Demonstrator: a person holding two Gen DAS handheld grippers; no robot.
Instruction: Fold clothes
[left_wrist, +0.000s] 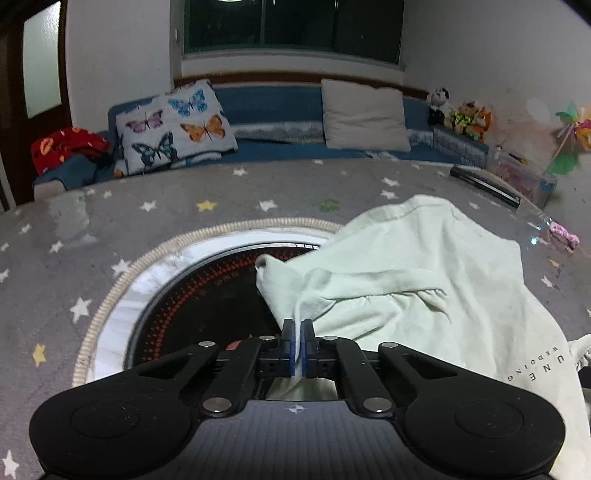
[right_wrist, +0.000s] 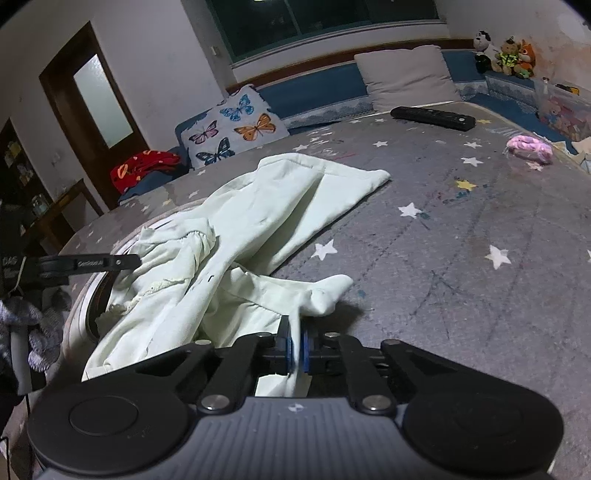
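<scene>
A pale mint-white garment (left_wrist: 413, 280) lies crumpled on a grey star-patterned cover, partly over a round black stove plate (left_wrist: 207, 295). My left gripper (left_wrist: 297, 328) is shut on a thin fold of its near edge, the cloth pinched between the blue pads. In the right wrist view the same garment (right_wrist: 280, 199) spreads from the near left to the middle. My right gripper (right_wrist: 295, 339) is shut on a bunched corner of it, near a knotted-looking cuff (right_wrist: 325, 295). The left gripper's black finger (right_wrist: 92, 264) shows at the left of that view.
A black remote (right_wrist: 432, 117) and a pink bundle (right_wrist: 530, 147) lie on the cover's far right. Behind are a butterfly pillow (left_wrist: 177, 125), a beige cushion (left_wrist: 364, 114), red clothing (left_wrist: 66, 147), plush toys (left_wrist: 461, 114) and a clear toy box (right_wrist: 563, 110).
</scene>
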